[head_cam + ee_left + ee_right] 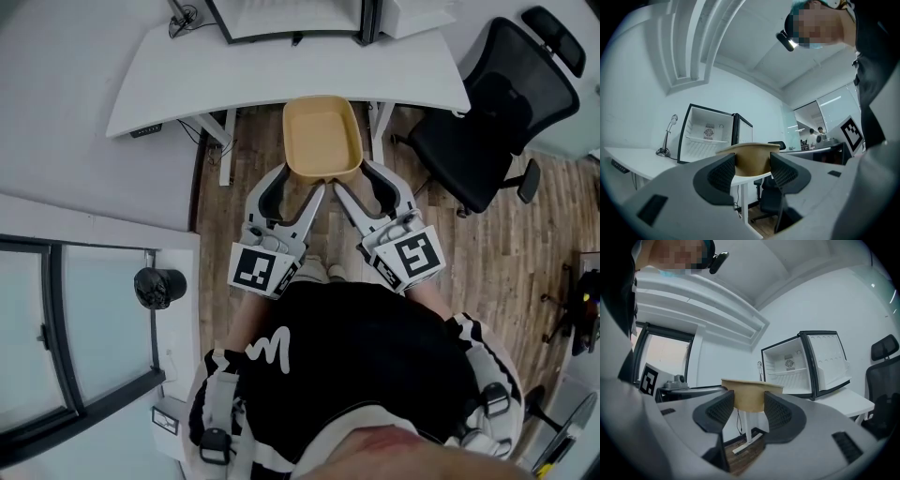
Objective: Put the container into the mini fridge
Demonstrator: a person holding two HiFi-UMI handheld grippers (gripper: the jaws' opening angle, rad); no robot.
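Two grippers, left gripper (317,190) & right gripper (341,190), each pinch the near rim of the tan container (322,138); mini fridge (708,133) ahead w/ door open, air between.

container (322,138): tan, empty, upright, in mid-air | mini fridge (790,365): black, door open, white inside

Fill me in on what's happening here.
A person holds a tan container with both grippers, the left gripper and right gripper each shut on its near rim. It is up in the air, short of the white desk. The mini fridge on that desk stands open, and the container is not yet inside.
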